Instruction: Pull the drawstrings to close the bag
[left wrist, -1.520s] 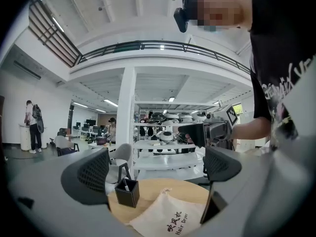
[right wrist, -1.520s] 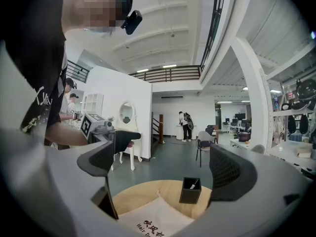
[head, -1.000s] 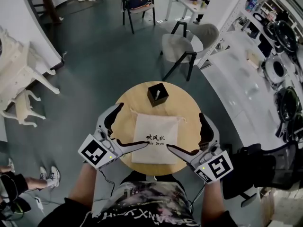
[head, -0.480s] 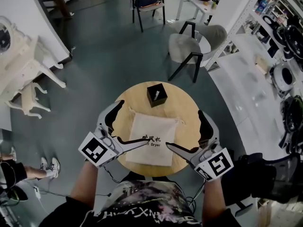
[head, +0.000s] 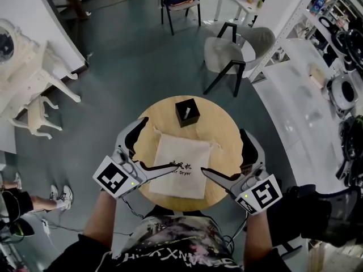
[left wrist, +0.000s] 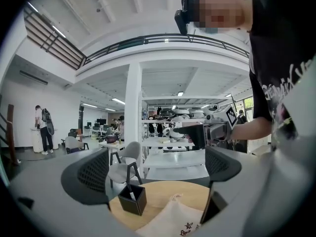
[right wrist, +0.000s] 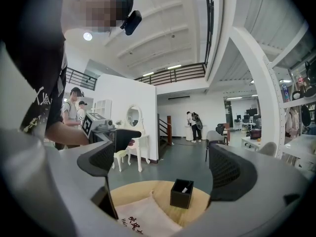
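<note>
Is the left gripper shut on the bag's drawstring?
No: the left gripper view shows the left gripper with its jaws wide apart, gripping nothing, while the bag lies on the table below.

Cut off by the lower edge in both gripper views: bag (left wrist: 173, 220). Partly under tip of left gripper (head: 161, 143): print (head: 186, 169). Unreadably small: black box (head: 187, 111) contents.

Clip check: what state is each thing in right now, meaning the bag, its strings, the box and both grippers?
Bag: lying flat on the round table, top edge at full width, not cinched.
Drawstrings: slack at the bag's far corners, not held.
Black box: upright, open-topped, something white inside.
Left gripper: jaws apart, nothing between them.
Right gripper: jaws apart, nothing between them.
</note>
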`<action>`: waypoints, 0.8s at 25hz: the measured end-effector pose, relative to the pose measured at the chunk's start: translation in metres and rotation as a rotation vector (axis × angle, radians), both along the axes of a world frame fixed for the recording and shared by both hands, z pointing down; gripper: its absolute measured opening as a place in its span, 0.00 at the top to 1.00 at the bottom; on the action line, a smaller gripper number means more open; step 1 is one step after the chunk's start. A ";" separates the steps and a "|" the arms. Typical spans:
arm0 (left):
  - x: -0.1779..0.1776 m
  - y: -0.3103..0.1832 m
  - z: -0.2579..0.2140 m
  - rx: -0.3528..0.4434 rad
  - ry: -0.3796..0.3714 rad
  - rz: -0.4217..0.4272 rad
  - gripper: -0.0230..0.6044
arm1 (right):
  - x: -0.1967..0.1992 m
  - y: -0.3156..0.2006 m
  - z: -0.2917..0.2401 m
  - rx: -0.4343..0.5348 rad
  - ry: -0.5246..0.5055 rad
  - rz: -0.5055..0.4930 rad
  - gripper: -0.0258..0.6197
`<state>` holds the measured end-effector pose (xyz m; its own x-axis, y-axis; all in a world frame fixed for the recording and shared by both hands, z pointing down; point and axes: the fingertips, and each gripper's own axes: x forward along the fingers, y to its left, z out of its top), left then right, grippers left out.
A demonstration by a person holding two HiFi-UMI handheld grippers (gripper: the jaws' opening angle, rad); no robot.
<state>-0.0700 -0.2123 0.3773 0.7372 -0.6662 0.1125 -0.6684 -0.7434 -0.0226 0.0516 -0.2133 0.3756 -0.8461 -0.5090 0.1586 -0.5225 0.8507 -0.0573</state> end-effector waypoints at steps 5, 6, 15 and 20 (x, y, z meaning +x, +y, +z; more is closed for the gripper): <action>0.000 -0.004 0.006 -0.010 -0.018 -0.001 0.03 | 0.001 -0.005 0.005 -0.009 0.005 -0.004 0.05; 0.000 -0.005 0.008 -0.014 -0.025 -0.001 0.03 | 0.001 -0.006 0.007 -0.011 0.008 -0.006 0.05; -0.005 -0.015 0.028 -0.037 -0.105 0.011 0.03 | 0.003 -0.016 0.027 -0.021 0.079 -0.039 0.05; -0.011 -0.023 0.040 -0.054 -0.141 0.008 0.03 | 0.007 -0.024 0.044 -0.036 0.122 -0.054 0.05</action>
<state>-0.0806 -0.2349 0.4172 0.7167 -0.6507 0.2510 -0.6555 -0.7513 -0.0760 0.0581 -0.2372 0.4193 -0.8456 -0.4552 0.2789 -0.4807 0.8765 -0.0271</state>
